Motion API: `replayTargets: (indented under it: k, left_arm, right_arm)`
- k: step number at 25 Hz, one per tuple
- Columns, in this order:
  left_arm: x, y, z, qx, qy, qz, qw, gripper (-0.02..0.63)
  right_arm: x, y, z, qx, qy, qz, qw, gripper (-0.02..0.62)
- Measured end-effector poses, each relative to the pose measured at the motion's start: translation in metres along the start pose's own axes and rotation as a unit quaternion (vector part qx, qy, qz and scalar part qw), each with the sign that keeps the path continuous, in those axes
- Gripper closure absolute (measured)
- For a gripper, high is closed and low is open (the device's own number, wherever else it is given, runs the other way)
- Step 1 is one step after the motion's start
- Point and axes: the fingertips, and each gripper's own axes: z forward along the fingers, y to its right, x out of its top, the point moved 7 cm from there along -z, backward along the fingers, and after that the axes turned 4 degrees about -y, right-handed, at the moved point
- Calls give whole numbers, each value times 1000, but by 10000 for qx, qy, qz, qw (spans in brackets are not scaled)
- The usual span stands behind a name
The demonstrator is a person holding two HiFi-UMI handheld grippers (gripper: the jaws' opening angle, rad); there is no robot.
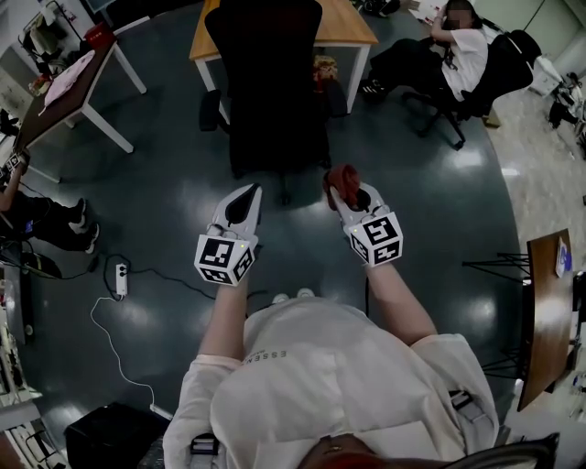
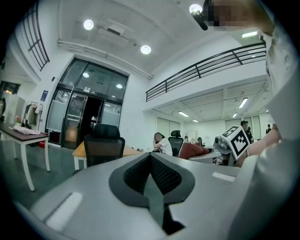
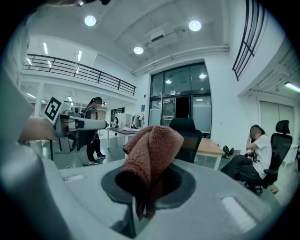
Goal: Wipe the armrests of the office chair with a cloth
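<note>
Dark glossy floor (image 1: 165,201) is filling most of the head view. Black office chair (image 1: 270,82) is standing at 12 o'clock from both tools, well apart from them, with its back facing the person and one armrest (image 1: 210,110) sticking out at its 9 o'clock side. Wooden counter (image 1: 352,26) is sitting just behind the chair. A seated person (image 1: 458,55) is leaning in another chair at 2 o'clock.

Left tool (image 1: 245,200) is hovering over the floor at 7 o'clock from the chair; in the left gripper view its jaws (image 2: 151,161) are pressing together with nothing between them. Right tool (image 1: 346,194) is hovering at 5 o'clock from the chair, and in the right gripper view (image 3: 146,185) it is clamping down on the reddish-brown cloth (image 3: 152,150), which is bunching up above the jaws. Cloth (image 1: 342,179) is poking out at the tool's tip, not touching the chair. White power strip (image 1: 121,279) is lying on the floor at 8 o'clock.
</note>
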Motion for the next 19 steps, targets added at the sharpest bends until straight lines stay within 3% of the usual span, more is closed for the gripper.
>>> replayTargets:
  k: [19]
  left_arm:
    - [7, -15, -14, -133, 109, 87, 9998, 589]
  right_arm:
    - [16, -19, 9, -114, 16, -30, 9999, 545]
